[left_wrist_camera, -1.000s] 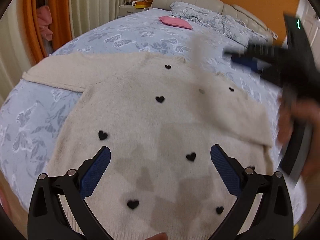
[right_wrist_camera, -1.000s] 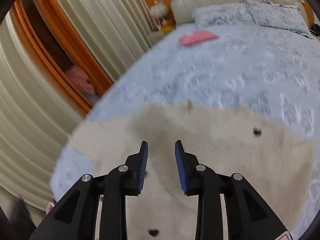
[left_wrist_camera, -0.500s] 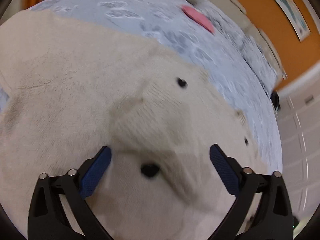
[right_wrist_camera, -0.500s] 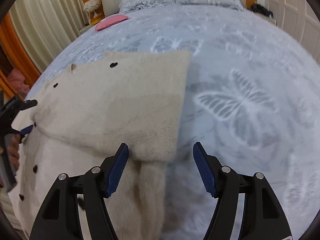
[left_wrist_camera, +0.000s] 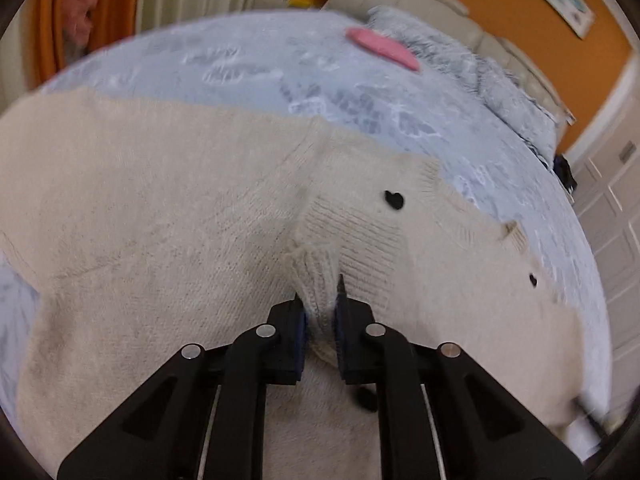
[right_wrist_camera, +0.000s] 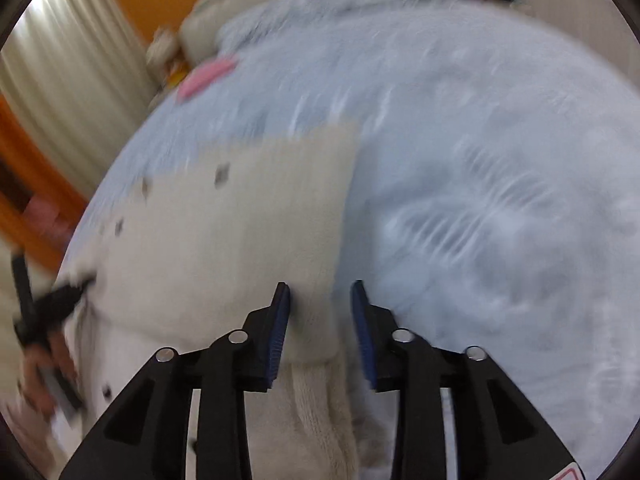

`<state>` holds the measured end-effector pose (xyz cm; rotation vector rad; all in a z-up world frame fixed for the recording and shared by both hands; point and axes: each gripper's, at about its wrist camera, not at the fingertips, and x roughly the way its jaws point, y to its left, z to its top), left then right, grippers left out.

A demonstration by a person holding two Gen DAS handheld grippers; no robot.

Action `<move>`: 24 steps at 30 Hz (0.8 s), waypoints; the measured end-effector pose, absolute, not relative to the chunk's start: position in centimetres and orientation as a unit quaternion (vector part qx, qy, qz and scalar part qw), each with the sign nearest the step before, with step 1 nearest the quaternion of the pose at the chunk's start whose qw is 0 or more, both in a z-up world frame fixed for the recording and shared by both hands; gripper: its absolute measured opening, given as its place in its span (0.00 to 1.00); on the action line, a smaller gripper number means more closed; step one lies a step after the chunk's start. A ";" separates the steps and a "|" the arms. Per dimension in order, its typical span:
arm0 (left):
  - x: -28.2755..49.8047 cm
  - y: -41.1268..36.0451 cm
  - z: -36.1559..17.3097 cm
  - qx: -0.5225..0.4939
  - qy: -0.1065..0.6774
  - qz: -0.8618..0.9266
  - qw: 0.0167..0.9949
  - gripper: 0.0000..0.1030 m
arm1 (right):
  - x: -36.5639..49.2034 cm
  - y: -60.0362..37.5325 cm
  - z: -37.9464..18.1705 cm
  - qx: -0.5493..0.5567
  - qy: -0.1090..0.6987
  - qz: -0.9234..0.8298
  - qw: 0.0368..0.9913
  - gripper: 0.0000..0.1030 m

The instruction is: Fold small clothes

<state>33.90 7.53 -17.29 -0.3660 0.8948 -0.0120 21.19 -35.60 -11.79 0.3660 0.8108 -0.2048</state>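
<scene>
Cream sweater (left_wrist_camera: pixel 168 216), blue bedspread (right_wrist_camera: pixel 500 168), orange wall (left_wrist_camera: pixel 520 4)

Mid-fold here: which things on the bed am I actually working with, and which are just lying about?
In the job:
- cream sweater, spread on the bed
- left tongs, shut on a pinch of its knit
- right tongs, open at its right edge

Lying about:
- pink item further up the bed
- pillows
- bedspread underneath

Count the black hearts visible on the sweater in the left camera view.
2 clear: one heart near the collar, another heart toward the right edge. A dark spot below the hand-held gripper may be a third; others may be hidden.
</scene>
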 end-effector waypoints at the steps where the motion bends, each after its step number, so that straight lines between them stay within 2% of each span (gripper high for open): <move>1: 33.7 7.6 -17.4 -0.179 0.428 -0.007 0.886 0.12 | 21.4 -35.1 -10.3 0.174 0.367 -0.088 0.909 0.33; 2: 33.6 7.9 -17.6 -0.192 0.424 -0.008 0.885 0.13 | 22.5 -34.3 -9.2 0.179 0.362 -0.063 0.913 0.30; 4: 33.9 8.2 -18.0 -0.211 0.422 -0.008 0.881 0.13 | 26.8 -31.8 -8.7 0.196 0.378 0.005 0.905 0.12; 7: 34.2 8.1 -18.1 -0.215 0.420 -0.003 0.881 0.13 | 32.7 -26.5 -10.1 0.180 0.409 0.075 0.891 0.09; 9: 34.1 7.8 -18.2 -0.199 0.420 -0.001 0.885 0.14 | 37.3 -20.7 -13.0 0.164 0.453 0.135 0.866 0.09; 12: 33.9 8.0 -18.3 -0.194 0.421 -0.006 0.886 0.14 | 39.2 -15.8 -15.8 0.113 0.490 0.154 0.851 0.06; 13: 34.1 8.1 -18.4 -0.195 0.421 -0.009 0.886 0.14 | 39.3 -16.2 -16.3 0.106 0.488 0.147 0.854 0.00; 17: 33.8 8.7 -18.8 -0.210 0.413 -0.024 0.886 0.14 | 37.1 -26.5 -16.4 0.155 0.459 0.050 0.873 0.00; 21: 33.2 10.6 -19.0 -0.279 0.397 -0.047 0.873 0.16 | 31.2 -39.0 -15.6 0.242 0.422 -0.067 0.871 0.00; 22: 32.9 11.0 -18.7 -0.288 0.397 -0.045 0.871 0.22 | 30.3 -40.4 -15.2 0.238 0.424 -0.100 0.868 0.00; 24: 31.3 13.4 -16.6 -0.303 0.363 -0.012 0.881 0.41 | 29.2 -41.7 -14.5 0.240 0.421 -0.108 0.868 0.00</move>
